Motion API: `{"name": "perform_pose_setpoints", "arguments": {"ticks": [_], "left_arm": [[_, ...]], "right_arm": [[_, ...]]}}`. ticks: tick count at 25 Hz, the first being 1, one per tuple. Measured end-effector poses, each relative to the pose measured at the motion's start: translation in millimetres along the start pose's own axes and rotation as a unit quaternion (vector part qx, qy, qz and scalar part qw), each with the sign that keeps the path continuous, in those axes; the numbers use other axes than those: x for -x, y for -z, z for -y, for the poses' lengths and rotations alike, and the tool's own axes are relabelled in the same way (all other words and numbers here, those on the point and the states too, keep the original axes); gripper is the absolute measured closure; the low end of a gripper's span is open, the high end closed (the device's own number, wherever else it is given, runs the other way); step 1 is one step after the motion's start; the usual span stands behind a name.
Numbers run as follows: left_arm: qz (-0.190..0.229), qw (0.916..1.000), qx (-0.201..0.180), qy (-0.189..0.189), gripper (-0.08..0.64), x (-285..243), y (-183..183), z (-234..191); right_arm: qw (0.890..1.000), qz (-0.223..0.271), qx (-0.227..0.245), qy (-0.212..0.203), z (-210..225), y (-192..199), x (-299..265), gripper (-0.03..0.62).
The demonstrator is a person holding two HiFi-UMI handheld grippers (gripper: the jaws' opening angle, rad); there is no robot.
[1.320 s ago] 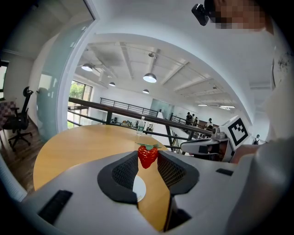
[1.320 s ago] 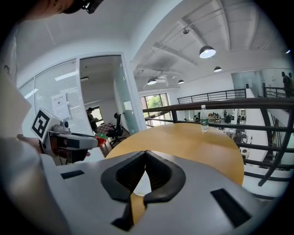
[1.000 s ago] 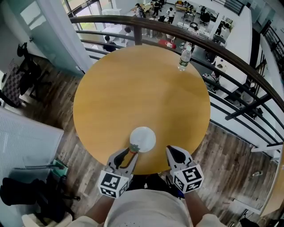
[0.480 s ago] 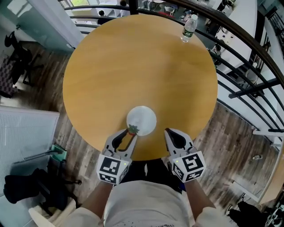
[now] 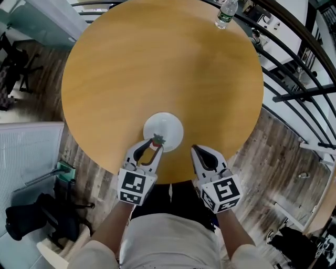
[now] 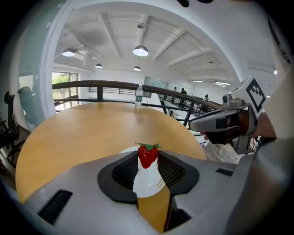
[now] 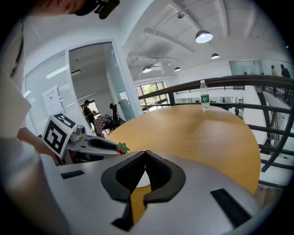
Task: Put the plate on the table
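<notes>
The plate [image 5: 167,128] lay flat on the round wooden table [image 5: 157,63], close to its near edge, so I judged the placing itself done. My left gripper [image 5: 154,148] was clamped on a strawberry [image 5: 157,140] at its jaw tips, just over the plate's near rim. My right gripper [image 5: 194,150] was closed and empty, beside the plate. The next move probably called for lowering the berry onto the plate and letting go gently. The tabletop was smooth and bare apart from a water bottle [image 5: 226,13] at the far edge. A dark railing [image 5: 294,68] curved behind it, above plank flooring [image 5: 68,152].
</notes>
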State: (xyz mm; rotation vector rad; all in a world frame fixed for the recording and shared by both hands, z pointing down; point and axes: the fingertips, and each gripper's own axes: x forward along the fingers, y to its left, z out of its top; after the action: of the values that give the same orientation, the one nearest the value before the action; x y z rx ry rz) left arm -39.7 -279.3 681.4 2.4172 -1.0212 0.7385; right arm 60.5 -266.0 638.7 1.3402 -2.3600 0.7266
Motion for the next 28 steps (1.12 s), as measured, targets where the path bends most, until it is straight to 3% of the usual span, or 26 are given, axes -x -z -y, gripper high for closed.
{"name": "perform_pose_setpoints", "arguments": {"ticks": [12,28], "left_arm": [[-0.044,0.9978,-0.049,-0.007,0.413,-56,30,-11],[-0.075,0.9964,-0.04,-0.008,0.413,-86,45,-19]], "right_arm": [[1.0,-0.007,-0.023,0.009,15,19,-10,0.572],[0.999,-0.017,-0.047,0.016,27,34,-17,0.572]]}}
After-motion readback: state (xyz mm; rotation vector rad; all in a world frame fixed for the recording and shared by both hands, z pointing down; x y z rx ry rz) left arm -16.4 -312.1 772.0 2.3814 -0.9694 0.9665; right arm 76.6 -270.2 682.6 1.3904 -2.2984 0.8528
